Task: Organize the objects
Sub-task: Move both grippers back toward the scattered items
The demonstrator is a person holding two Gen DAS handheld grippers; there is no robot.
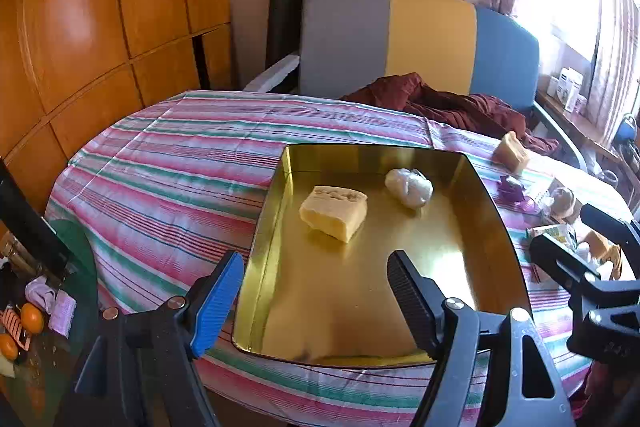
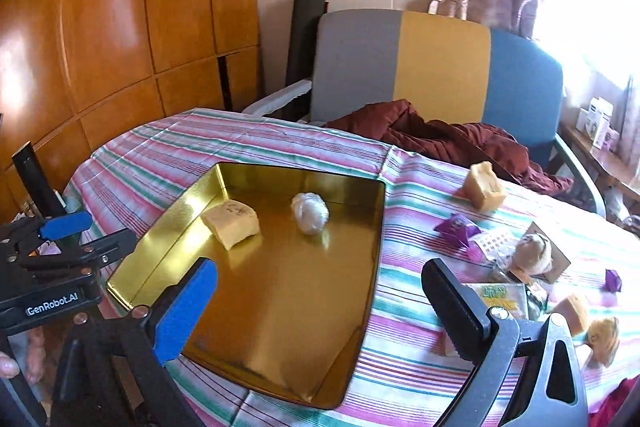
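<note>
A gold metal tray [image 1: 496,227] [image 2: 372,227] lies on the striped tablecloth. In it are a yellow soap block [image 1: 334,213] [image 2: 232,223] and a white wrapped ball [image 1: 408,187] [image 2: 310,213]. My left gripper [image 1: 316,299] is open and empty over the tray's near edge. My right gripper [image 2: 320,307] is open and empty, hovering over the tray's near right corner. Another soap block [image 1: 512,147] [image 2: 484,189] stands on the cloth right of the tray. Purple wrapped pieces [image 2: 456,229], a round bun-like piece [image 2: 534,253] and more yellow chunks [image 2: 576,309] lie at the right.
A dark red garment [image 1: 440,103] lies at the table's far side before a grey, yellow and blue chair [image 1: 432,39]. A wooden cabinet [image 1: 100,27] stands at the left. A low glass table with oranges [image 1: 32,319] is at the lower left.
</note>
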